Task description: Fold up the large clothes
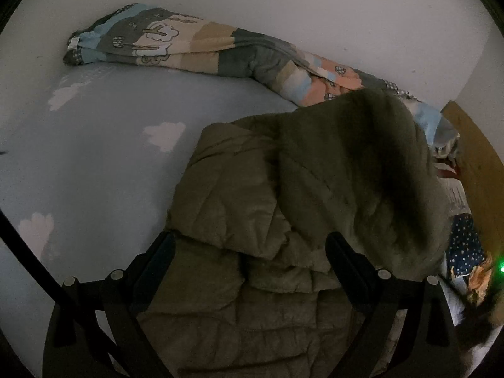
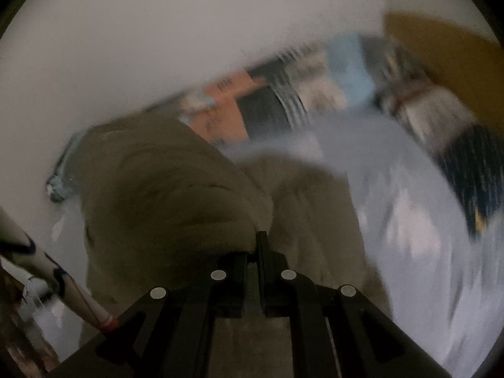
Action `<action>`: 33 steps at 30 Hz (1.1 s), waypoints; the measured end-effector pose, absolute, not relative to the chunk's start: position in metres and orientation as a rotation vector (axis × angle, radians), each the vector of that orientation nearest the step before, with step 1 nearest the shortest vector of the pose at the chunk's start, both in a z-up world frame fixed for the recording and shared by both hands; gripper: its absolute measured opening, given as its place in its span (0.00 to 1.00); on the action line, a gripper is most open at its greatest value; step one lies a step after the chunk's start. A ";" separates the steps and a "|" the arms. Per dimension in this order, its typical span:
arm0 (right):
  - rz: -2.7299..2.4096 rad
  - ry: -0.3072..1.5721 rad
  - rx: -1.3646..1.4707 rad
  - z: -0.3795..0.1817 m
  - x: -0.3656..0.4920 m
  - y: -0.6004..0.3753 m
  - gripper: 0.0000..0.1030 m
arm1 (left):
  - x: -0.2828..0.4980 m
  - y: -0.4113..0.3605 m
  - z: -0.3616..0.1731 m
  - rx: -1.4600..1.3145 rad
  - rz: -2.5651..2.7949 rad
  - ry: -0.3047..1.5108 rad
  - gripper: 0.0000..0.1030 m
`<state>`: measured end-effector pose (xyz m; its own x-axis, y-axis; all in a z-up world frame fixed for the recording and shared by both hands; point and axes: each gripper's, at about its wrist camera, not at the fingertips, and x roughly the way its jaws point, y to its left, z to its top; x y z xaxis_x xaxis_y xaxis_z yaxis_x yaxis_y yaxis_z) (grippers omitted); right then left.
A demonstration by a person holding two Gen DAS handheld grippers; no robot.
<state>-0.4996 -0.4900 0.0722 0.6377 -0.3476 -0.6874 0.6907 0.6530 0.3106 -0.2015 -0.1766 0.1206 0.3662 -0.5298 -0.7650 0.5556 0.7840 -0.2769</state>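
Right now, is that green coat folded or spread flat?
Partly folded: the green coat lies bunched on the bed, one flap doubled over its quilted body.

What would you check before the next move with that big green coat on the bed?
1. Right gripper shut on the olive coat: ok, fabric bunched at its closed tips.
2. Left gripper open: ok, fingers apart over the coat.
3. Left gripper holding fabric: not ok, nothing pinched.
4. Coat lying flat: not ok, one part stands lifted and rumpled.
5. Bare bedsheet beside the coat: ok.
6. Patterned quilt apart from the coat: cannot tell, they overlap in view.
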 end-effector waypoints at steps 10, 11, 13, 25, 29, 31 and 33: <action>-0.737 0.797 0.603 -0.024 -0.485 -0.483 0.06 | -0.216 -0.206 0.109 0.053 -0.746 0.955 0.93; -0.739 0.798 0.601 -0.025 -0.486 -0.482 0.06 | -0.219 -0.212 0.111 0.047 -0.751 0.931 0.93; -0.737 0.802 0.587 -0.027 -0.487 -0.484 0.06 | -0.223 -0.220 0.112 0.030 -0.772 0.893 0.93; -0.671 0.828 0.665 -0.028 -0.493 -0.499 0.15 | -0.220 -0.273 0.049 0.309 -0.650 0.971 0.93; -0.676 0.812 0.695 -0.013 -0.509 -0.505 0.23 | -0.219 -0.267 0.048 0.289 -0.650 0.978 0.93; -0.704 0.748 0.659 0.007 -0.516 -0.502 0.23 | -0.223 -0.266 0.047 0.292 -0.648 0.971 0.93; -0.676 0.646 0.610 0.037 -0.515 -0.497 0.23 | -0.219 -0.265 0.047 0.288 -0.653 0.972 0.93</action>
